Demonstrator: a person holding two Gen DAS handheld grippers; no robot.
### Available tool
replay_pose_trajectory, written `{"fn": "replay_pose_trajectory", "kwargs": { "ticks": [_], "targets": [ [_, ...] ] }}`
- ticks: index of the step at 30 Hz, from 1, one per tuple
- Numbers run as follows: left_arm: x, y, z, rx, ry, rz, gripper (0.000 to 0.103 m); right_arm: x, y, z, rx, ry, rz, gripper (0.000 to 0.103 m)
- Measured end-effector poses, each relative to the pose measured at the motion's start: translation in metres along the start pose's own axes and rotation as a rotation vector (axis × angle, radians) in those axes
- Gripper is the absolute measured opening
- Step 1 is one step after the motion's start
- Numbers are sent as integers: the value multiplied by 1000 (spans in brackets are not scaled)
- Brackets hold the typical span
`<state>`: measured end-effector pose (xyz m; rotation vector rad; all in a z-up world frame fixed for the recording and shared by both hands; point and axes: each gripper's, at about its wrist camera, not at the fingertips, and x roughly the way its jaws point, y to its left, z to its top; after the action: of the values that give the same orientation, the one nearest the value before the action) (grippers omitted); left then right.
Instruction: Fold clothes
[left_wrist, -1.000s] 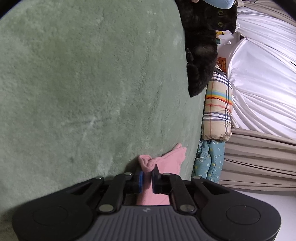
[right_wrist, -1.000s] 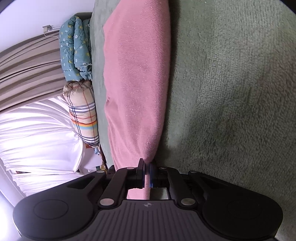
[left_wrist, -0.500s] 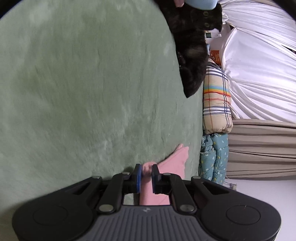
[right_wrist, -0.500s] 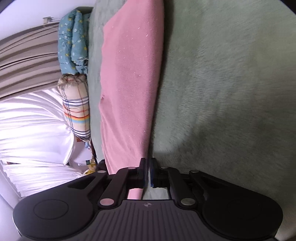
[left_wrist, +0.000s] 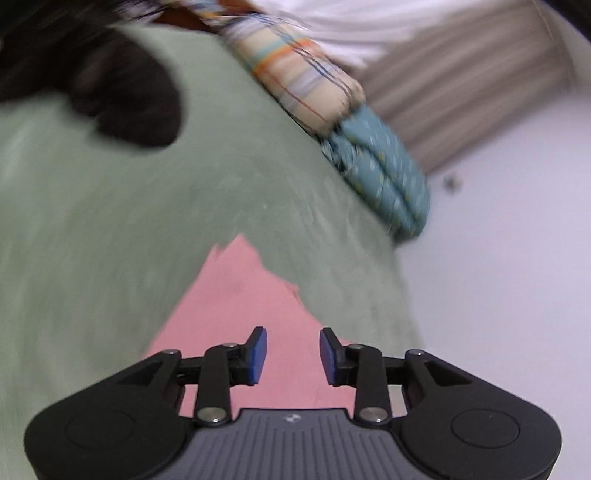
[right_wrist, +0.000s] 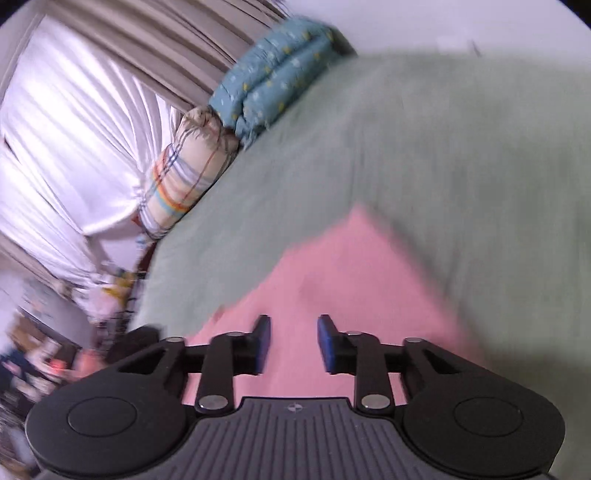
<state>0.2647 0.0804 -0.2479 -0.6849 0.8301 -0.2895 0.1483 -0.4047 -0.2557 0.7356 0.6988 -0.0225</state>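
A pink garment (left_wrist: 236, 306) lies flat on the green blanket (left_wrist: 110, 229), its far corner pointing away from me. My left gripper (left_wrist: 292, 350) hangs above it with its jaws opening and nothing between the blue pads (left_wrist: 258, 350). In the right wrist view the same pink garment (right_wrist: 354, 273) spreads out on the blanket below my right gripper (right_wrist: 293, 341). The right jaws are opening too, with only air between them. Both views are blurred by motion.
A black garment (left_wrist: 122, 92) lies on the blanket at upper left. A plaid pillow (left_wrist: 303, 74) and a teal quilt (left_wrist: 384, 177) line the far edge of the bed, with curtains (right_wrist: 74, 122) and a white wall (left_wrist: 498, 258) behind them.
Both grippers have let go of the pink garment and opened. Both have risen and rolled, so the bed now appears level rather than sideways, and the garment lies flat below.
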Motion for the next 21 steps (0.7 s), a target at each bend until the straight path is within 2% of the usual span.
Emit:
{"fn": "replay_pose_trajectory", "kwargs": {
  "ticks": [2, 3, 4, 6, 7, 8, 10, 13, 16, 17, 18, 19, 20, 21],
  "targets": [
    [39, 5, 30, 22, 71, 48, 37, 18, -12, 30, -21, 17, -21, 37],
    [44, 5, 32, 26, 80, 54, 36, 24, -17, 38, -24, 25, -18, 37],
    [68, 9, 46, 57, 119, 79, 36, 34, -23, 47, -30, 40, -16, 38],
    [87, 9, 53, 123, 148, 116, 36, 62, -37, 66, -37, 94, -26, 38],
    [105, 10, 57, 171, 190, 134, 36, 77, -43, 72, -54, 110, -49, 38],
    [111, 13, 56, 171, 210, 140, 36, 92, -48, 77, -69, 130, -66, 38],
    [130, 22, 54, 153, 257, 150, 36, 104, -53, 79, -69, 156, -65, 38],
    [141, 26, 52, 162, 262, 130, 37, 124, -56, 78, -85, 190, -20, 38],
    [150, 26, 48, 177, 275, 142, 37, 144, -52, 73, -114, 240, -7, 37],
    [151, 25, 48, 190, 271, 145, 35, 148, -51, 71, -125, 246, -11, 34],
    [152, 23, 48, 207, 268, 150, 33, 150, -48, 68, -144, 246, -14, 19],
    [154, 20, 46, 246, 264, 164, 18, 152, -45, 65, -169, 247, -18, 11],
    [155, 18, 45, 284, 263, 175, 11, 153, -42, 63, -188, 249, -25, 11],
    [156, 15, 43, 321, 261, 187, 10, 154, -40, 62, -205, 251, -36, 10]
  ]
}}
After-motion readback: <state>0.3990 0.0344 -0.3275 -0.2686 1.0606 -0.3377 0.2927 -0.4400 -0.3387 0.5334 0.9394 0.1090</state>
